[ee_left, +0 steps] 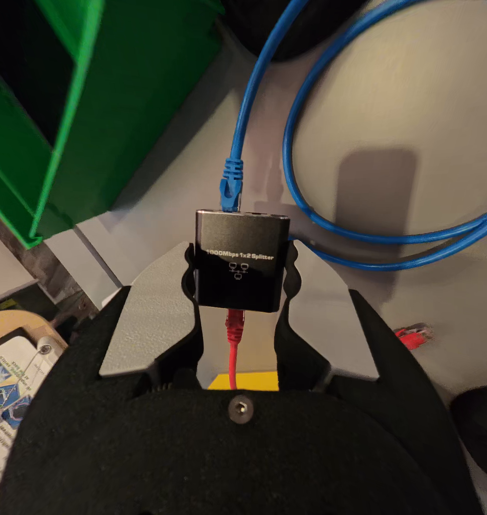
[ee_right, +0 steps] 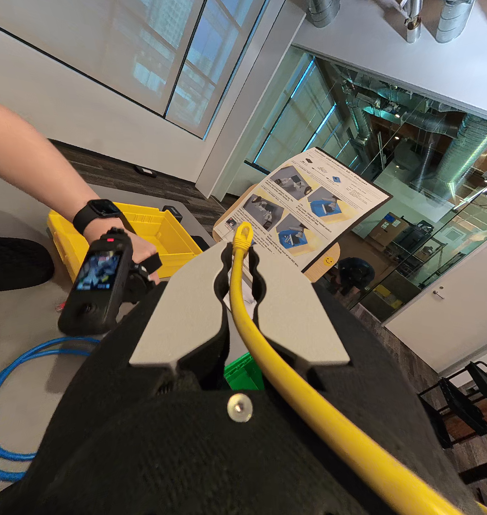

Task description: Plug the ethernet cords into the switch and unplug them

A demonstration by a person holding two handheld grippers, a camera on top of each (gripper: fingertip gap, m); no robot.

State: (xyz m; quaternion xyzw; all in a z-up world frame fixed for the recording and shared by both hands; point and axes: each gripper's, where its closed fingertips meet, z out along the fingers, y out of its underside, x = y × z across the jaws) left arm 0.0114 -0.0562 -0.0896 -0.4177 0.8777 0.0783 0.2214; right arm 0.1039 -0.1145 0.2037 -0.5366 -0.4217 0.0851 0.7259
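My left gripper (ee_left: 241,260) is shut on a small black switch (ee_left: 239,262), held above the grey table (ee_left: 376,111). A blue ethernet cord (ee_left: 232,181) is plugged into the switch's far side and loops over the table to the right. A red cord (ee_left: 235,334) is plugged into its near side and runs back between my fingers. A loose red plug (ee_left: 413,337) lies on the table at the right. My right gripper (ee_right: 240,252) is shut on a yellow ethernet cord (ee_right: 241,278) just behind its plug (ee_right: 243,235), raised and pointing up and away. The cord trails back to the lower right.
A green bin (ee_left: 97,111) stands at the left of the switch. A yellow bin (ee_right: 153,237) sits behind the person's hand and the left gripper's handle (ee_right: 97,281). A printed instruction sheet (ee_right: 301,211) stands on a wooden holder. Blue cord loops (ee_right: 14,390) lie on the table. Left tips to right tips: about 30 cm.
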